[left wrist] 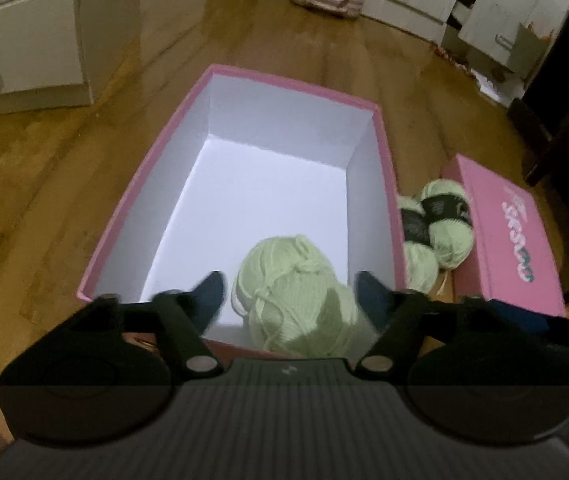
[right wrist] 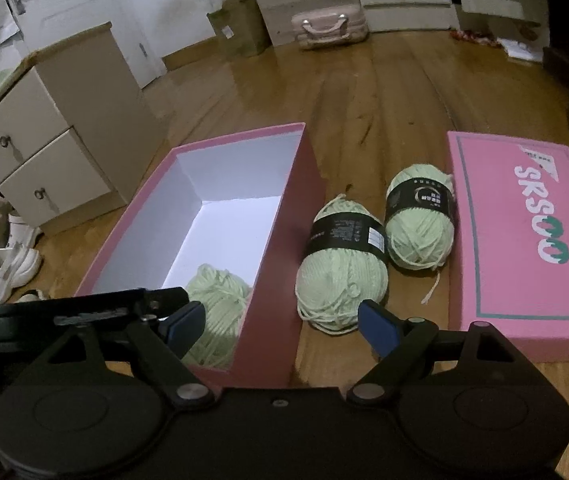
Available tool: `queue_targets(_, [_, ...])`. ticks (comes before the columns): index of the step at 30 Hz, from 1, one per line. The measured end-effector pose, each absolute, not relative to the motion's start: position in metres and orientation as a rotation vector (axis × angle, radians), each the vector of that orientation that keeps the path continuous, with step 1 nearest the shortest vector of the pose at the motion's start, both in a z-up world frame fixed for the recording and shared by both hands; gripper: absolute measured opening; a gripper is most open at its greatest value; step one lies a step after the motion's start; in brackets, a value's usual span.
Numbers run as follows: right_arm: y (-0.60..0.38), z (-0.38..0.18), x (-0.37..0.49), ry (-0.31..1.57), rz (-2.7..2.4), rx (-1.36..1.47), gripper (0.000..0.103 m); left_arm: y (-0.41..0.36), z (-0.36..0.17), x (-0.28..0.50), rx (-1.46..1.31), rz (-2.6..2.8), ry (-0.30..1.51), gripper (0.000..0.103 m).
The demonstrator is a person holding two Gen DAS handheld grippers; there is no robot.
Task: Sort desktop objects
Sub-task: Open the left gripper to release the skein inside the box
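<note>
One ball of pale green yarn [left wrist: 296, 292] already lies inside the open pink box [left wrist: 228, 76], at the near end, in the lower middle of the left wrist frame. The left gripper [left wrist: 288, 292] hangs over it with its jaws spread apart; the ball sits between the dark blue pads [left wrist: 210, 292], and they do not press on it, so I judge that this ball is now delivered.

In the right wrist frame two more yarn balls with black paper bands lie on the wooden floor [right wrist: 364, 92], touching each other, between the box and the pink lid [right wrist: 524, 240] at the right. The nearer banded ball [right wrist: 342, 268] is in the lower middle, the farther banded ball [right wrist: 420, 220] just to its upper right. The right gripper [right wrist: 280, 320] is wide open and holds nothing; its right pad is close to the nearer ball.

So the count is three yarn balls: one in the box, two outside. One box, one lid. About a third of the sorting seems done, and the lid is still off
</note>
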State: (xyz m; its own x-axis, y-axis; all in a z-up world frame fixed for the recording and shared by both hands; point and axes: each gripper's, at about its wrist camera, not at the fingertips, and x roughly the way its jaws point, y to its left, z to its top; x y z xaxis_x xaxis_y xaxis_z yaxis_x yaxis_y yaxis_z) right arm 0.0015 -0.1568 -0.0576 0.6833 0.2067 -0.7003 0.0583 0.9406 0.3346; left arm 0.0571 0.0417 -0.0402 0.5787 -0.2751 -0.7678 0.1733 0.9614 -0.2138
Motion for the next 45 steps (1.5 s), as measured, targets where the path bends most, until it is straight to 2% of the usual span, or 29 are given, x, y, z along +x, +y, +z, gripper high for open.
queue_targets(1, [-0.163, -0.055, 0.003, 0.823, 0.107, 0.374, 0.088, 0.043, -0.037, 0.057, -0.119, -0.261, 0.908, 0.098])
queue_targets(2, [-0.17, -0.052, 0.005, 0.827, 0.129, 0.402, 0.088, 0.043, -0.034, 0.056, -0.113, -0.256, 0.897, 0.099])
queue_targets(7, [-0.2, -0.038, 0.024, 0.828, 0.083, 0.438, 0.089, 0.04, -0.042, 0.061, -0.11, -0.213, 0.939, 0.099])
queue_targets(11, [-0.2, -0.051, 0.039, 0.838, 0.045, 0.361, 0.088, 0.041, -0.052, 0.066, -0.111, -0.191, 0.962, 0.099])
queue_targets(21, [-0.211, -0.101, 0.058, 0.907, 0.003, 0.482, 0.076, 0.051, -0.059, 0.07, -0.163, -0.166, 0.973, 0.099])
queue_targets(29, [-0.207, -0.112, 0.073, 0.909, 0.005, 0.529, 0.076, 0.063, -0.049, 0.065, -0.189, -0.141, 0.953, 0.099])
queue_targets(33, [-0.206, -0.126, 0.083, 0.902, 0.009, 0.578, 0.082, 0.063, -0.049, 0.066, -0.188, -0.151, 0.956, 0.099])
queue_targets(45, [-0.199, -0.139, 0.083, 0.869, -0.009, 0.479, 0.08, 0.047, -0.051, 0.064, -0.125, -0.192, 0.961, 0.099])
